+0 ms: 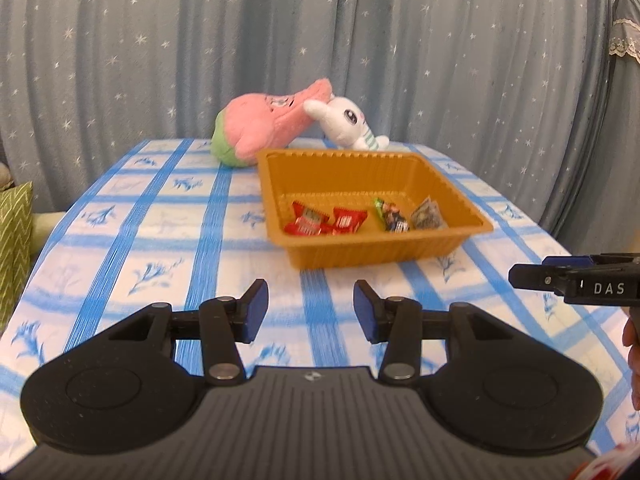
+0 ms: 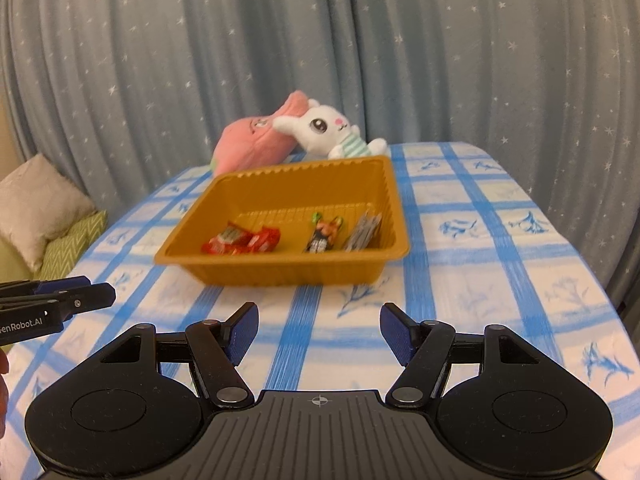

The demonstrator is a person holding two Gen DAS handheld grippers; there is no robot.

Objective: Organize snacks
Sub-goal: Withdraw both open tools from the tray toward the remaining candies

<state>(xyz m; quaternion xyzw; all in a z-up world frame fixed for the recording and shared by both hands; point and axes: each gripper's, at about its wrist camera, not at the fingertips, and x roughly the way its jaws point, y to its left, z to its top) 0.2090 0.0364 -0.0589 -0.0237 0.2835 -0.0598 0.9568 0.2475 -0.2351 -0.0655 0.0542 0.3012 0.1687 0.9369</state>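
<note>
Snacks look sorted in orange tray [image 1: 280, 200] w/ red packets [image 1: 324, 222]; left gripper [image 1: 311, 311] & right gripper [image 2: 319, 334] both parted, empty—prob. wrap-up, next just checking for strays.

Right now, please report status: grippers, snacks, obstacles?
Left gripper and right gripper open, empty. Snacks in orange tray. Nothing between grippers and tray.

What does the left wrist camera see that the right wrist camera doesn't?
Only the left wrist view shows the lace-trimmed cloth at the right edge. Only the right wrist view shows the fluffy beige cushion. Both show the orange tray holding red snack packets, the pink plush, the white bunny, the checked tablecloth, and both grippers open and empty: left gripper, right gripper.
</note>
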